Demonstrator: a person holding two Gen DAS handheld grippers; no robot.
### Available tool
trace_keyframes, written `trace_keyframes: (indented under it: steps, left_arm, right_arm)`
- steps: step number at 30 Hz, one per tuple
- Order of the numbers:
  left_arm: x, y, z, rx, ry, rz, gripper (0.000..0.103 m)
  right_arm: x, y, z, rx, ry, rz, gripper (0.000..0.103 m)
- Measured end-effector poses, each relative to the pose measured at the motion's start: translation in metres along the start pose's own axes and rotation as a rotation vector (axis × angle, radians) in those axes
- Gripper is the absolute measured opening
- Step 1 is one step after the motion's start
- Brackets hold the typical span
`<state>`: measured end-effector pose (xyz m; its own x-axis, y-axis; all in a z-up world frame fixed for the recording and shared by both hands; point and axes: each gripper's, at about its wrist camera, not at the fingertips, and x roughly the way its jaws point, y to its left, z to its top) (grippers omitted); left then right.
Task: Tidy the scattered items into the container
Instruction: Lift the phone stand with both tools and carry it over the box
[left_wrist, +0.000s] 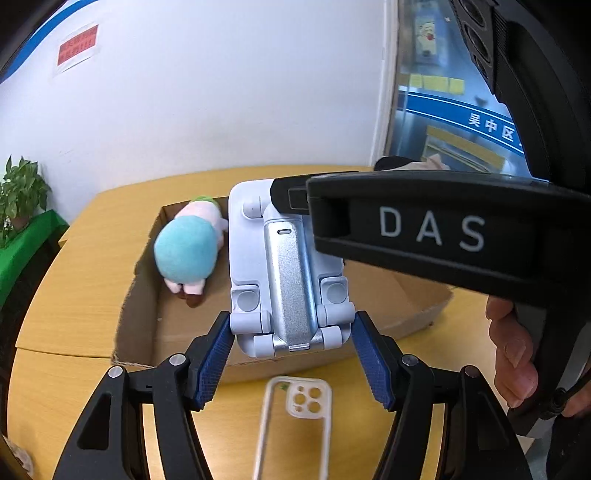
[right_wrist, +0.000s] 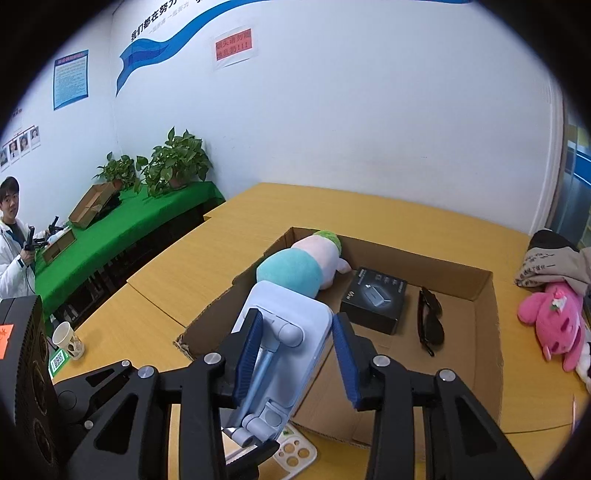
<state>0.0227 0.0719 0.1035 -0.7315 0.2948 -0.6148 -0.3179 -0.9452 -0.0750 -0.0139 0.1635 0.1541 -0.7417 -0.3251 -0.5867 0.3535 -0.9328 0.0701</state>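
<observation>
Left hand-held gripper (left_wrist: 291, 350) tilts down, gripping phone stand (left_wrist: 286, 273).

Black linkage grippers (left_wrist: 291, 354), blue ribbed pads (right_wrist: 248, 360), silver screws, apparently "DAS" lettering.

White folding phone stand (left_wrist: 288, 273) held tilted above the open cardboard box (right_wrist: 491, 295) — clear phone case (left_wrist: 295, 413) on the table.

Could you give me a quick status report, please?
Left gripper shut on phone stand, held over the box. Right gripper around its far end, grip unclear. Nothing blocking.
</observation>
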Motion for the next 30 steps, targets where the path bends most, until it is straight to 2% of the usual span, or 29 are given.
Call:
trace_keyframes:
  steps: [16, 24, 30]
  left_arm:
    - [0.035, 0.041, 0.006, -0.027, 0.051, 0.054, 0.069]
    - [0.066, 0.062, 0.007, -0.042, 0.144, 0.069, 0.069]
    - [0.096, 0.067, 0.001, -0.045, 0.25, 0.058, 0.069]
  right_arm:
    - [0.063, 0.005, 0.015, 0.015, 0.05, 0.101, 0.038]
    - [0.107, -0.001, 0.011, 0.045, 0.097, 0.158, 0.038]
    - [0.14, -0.016, -0.004, 0.104, 0.152, 0.186, 0.038]
